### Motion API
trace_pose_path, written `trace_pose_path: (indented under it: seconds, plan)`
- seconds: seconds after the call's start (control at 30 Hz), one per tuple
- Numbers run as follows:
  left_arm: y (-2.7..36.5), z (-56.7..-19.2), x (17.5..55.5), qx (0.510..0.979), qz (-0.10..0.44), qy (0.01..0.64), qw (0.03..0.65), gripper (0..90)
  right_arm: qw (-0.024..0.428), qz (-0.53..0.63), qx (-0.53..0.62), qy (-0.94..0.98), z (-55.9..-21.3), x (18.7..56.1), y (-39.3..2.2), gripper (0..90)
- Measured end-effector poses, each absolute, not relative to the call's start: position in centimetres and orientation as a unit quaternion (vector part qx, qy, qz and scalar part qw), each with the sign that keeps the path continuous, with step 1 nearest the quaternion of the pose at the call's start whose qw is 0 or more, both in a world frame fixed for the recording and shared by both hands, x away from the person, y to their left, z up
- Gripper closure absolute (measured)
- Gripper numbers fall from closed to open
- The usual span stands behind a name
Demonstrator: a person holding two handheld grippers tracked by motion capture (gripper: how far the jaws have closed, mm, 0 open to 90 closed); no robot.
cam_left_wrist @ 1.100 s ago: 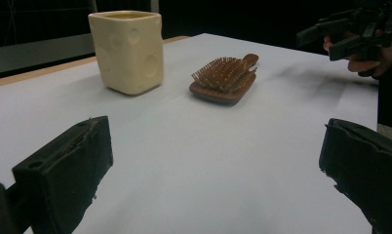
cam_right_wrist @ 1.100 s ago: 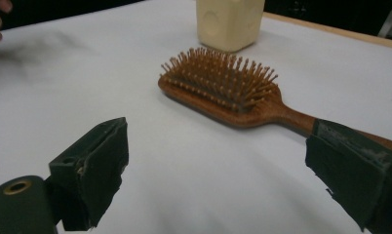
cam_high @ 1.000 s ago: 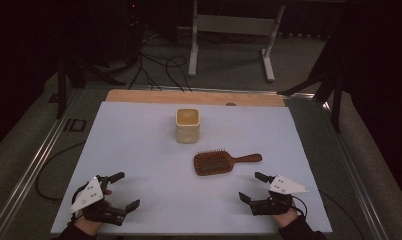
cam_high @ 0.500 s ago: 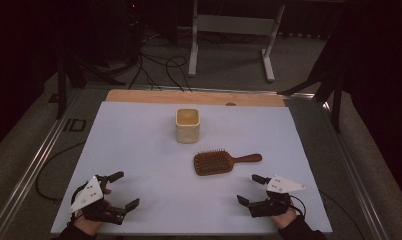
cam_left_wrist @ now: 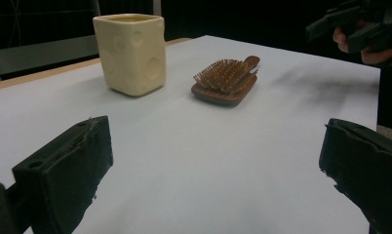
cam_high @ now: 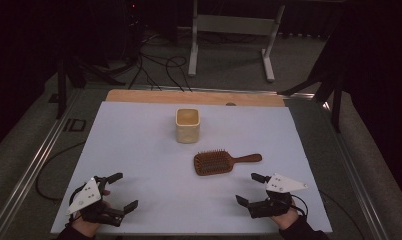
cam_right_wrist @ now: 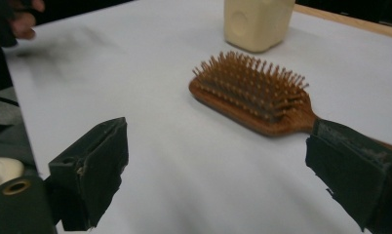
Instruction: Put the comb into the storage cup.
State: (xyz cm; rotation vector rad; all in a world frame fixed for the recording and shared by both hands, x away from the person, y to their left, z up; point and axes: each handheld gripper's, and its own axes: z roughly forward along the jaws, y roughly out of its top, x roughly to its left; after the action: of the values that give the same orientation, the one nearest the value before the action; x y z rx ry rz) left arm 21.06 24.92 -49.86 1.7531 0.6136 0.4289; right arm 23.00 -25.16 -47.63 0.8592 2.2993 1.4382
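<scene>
Now: wooden hairbrush (cam_high: 226, 162) flat on white sheet (cam_high: 139, 150), bristles up, handle pointing right. Right gripper (cam_high: 251, 190) near brush, just toward person's side, jaws wide apart, holding nothing. Left gripper (cam_high: 124, 192) well apart at sheet's near-left, jaws spread, empty. Cream cup (cam_high: 187, 125) upright beyond brush.

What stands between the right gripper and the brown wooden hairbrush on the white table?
Nothing visible: only bare white table lies between the open right gripper and the brown wooden hairbrush. The cream square cup stands beyond the brush.
</scene>
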Motion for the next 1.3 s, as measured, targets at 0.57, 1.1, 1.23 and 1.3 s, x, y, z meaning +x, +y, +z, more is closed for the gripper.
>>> trace_pose_path:
  seconds: [0.57,1.1,1.23,1.3]
  plan:
    - [25.0,-49.8,21.1,0.746,0.184,0.264,0.583,0.0,0.185,0.511,0.275,0.793,-42.2,24.2,-25.2,8.5]
    - [25.1,-49.7,21.0,0.746,0.186,0.263,0.582,0.0,0.203,0.510,0.269,0.791,-39.8,27.6,-24.5,8.6]
    - [25.0,-49.8,21.0,0.747,0.185,0.263,0.582,0.0,0.205,0.510,0.273,0.790,-39.8,28.6,-24.6,8.6]
    - [25.0,-49.8,21.0,0.747,0.184,0.263,0.582,0.0,0.204,0.510,0.272,0.790,-39.8,29.1,-24.6,8.6]
